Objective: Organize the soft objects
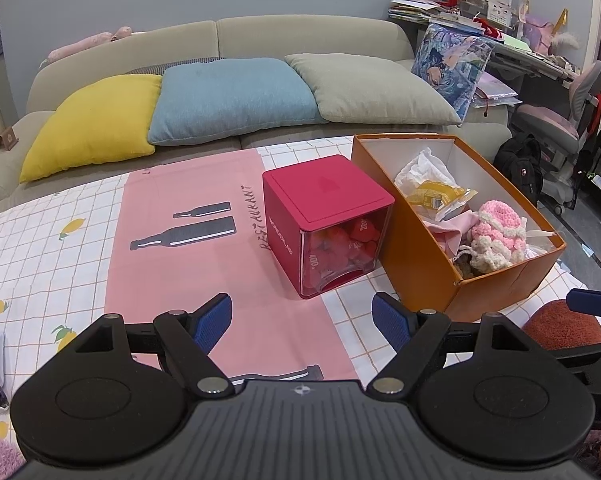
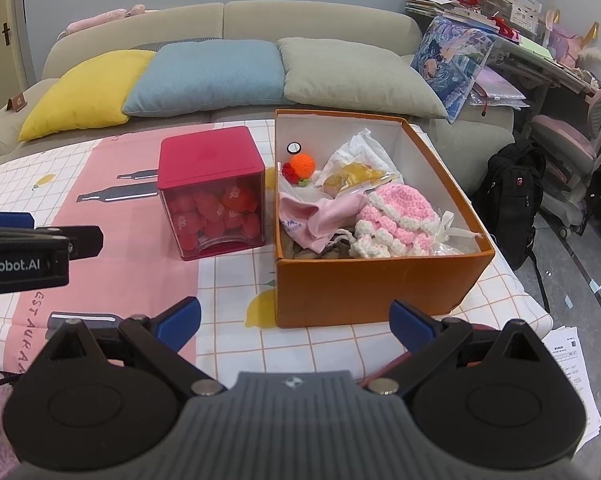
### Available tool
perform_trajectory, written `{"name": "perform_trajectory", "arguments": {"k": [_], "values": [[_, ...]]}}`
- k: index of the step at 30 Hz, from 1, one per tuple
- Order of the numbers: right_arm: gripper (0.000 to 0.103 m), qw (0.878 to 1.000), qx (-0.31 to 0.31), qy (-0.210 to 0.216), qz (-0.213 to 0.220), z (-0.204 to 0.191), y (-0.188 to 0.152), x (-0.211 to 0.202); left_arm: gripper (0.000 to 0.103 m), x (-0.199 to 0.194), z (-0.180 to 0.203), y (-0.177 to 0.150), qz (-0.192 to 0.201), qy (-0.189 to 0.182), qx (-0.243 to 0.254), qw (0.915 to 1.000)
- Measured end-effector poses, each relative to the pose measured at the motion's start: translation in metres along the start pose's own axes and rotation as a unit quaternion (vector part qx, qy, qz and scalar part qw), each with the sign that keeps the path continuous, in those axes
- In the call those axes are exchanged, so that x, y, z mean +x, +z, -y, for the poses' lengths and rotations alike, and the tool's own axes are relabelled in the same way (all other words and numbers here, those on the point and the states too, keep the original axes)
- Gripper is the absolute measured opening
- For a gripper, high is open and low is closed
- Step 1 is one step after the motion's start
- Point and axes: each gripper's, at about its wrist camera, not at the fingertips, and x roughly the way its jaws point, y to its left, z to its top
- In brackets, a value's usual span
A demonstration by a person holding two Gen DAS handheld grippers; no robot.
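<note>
An orange cardboard box stands on the table holding soft items: a pink and white crocheted piece, a pink cloth, an orange knitted ball, a yellow packet and white paper. Left of it sits a red cube container with red soft pieces behind its clear front. My left gripper is open above the tablecloth, in front of the cube. My right gripper is open in front of the box. Both hold nothing.
A sofa with yellow, blue and grey-green cushions runs behind the table. A black backpack and a cluttered desk are at the right. A rust-coloured stool and papers lie near the table's right edge.
</note>
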Motion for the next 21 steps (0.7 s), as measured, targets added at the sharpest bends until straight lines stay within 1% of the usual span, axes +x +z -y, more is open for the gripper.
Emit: {"name": "perform_trajectory", "arguments": {"k": [21], "values": [[0.098,1.0,-0.003,0.003,-0.005,0.0006,0.0003,0.0013,0.093,-0.0001,-0.0041,0.0003,0.003,0.006,-0.005,1.0]]}}
